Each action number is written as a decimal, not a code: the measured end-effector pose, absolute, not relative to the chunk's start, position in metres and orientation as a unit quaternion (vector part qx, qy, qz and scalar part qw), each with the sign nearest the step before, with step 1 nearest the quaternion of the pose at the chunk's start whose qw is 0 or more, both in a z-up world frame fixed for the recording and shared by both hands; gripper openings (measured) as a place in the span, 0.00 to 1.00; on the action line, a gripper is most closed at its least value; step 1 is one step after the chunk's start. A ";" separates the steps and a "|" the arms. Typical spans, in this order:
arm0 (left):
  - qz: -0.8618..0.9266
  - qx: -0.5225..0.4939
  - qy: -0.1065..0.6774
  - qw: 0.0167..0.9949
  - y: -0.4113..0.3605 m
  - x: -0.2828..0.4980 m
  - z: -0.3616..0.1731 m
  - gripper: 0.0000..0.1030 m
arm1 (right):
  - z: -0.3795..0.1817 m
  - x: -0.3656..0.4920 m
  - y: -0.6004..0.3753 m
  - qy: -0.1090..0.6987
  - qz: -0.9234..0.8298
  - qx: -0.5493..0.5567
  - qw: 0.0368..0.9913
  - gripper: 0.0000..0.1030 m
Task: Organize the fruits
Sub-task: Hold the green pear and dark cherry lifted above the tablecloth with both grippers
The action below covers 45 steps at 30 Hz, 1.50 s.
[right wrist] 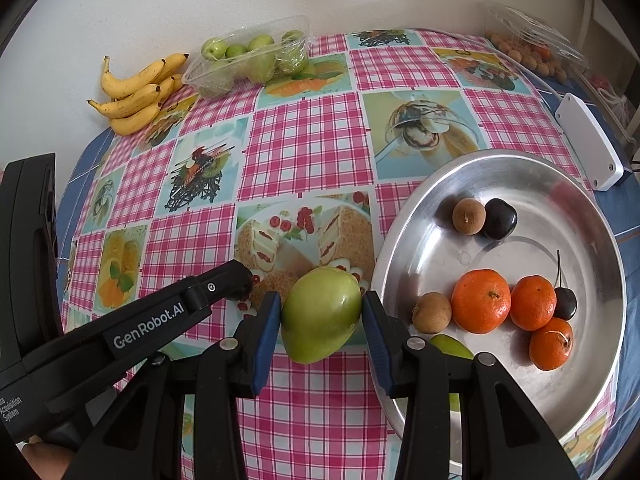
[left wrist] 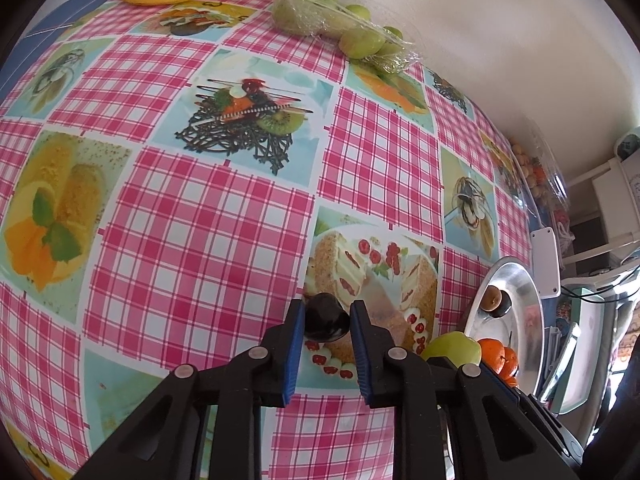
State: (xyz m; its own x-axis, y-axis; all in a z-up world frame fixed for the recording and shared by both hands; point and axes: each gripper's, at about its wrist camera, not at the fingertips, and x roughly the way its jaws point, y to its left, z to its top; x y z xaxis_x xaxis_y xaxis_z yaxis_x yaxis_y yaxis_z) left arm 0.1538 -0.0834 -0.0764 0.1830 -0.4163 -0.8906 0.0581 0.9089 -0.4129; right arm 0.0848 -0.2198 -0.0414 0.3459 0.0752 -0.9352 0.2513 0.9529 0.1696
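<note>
while the left gripper [left wrist: 327, 320] clamps its blue pads on a dark cherry [left wrist: 325, 317] over the checked tablecloth [left wrist: 200, 220], the right gripper [right wrist: 320, 322] grasps a green fruit [right wrist: 320, 314] just left of the metal tray [right wrist: 592, 240]. at the tray's 6 o'clock lie three mandarins [right wrist: 481, 301]; toward 11 o'clock, a brown fruit [right wrist: 468, 216] touches another dark cherry [right wrist: 499, 218]. bananas [right wrist: 136, 94] sit at the table's 10 o'clock.

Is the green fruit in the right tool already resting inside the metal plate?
No, the green fruit sits between the right tool's blue pads over the checked tablecloth, left of the metal plate's rim.
</note>
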 end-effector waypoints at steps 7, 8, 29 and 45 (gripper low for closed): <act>-0.155 -0.158 0.620 0.753 -0.076 0.155 -0.074 0.22 | -0.040 0.084 -0.221 0.567 -0.056 0.145 0.809 0.42; -0.155 -0.161 0.618 0.754 -0.075 0.155 -0.072 0.22 | -0.039 0.084 -0.221 0.566 -0.055 0.145 0.810 0.42; -0.129 -0.168 0.630 0.747 -0.057 0.155 -0.069 0.22 | -0.020 0.082 -0.222 0.552 -0.050 0.150 0.819 0.42; -0.120 -0.166 0.644 0.737 -0.056 0.156 -0.076 0.25 | -0.024 0.083 -0.221 0.557 -0.046 0.149 0.816 0.42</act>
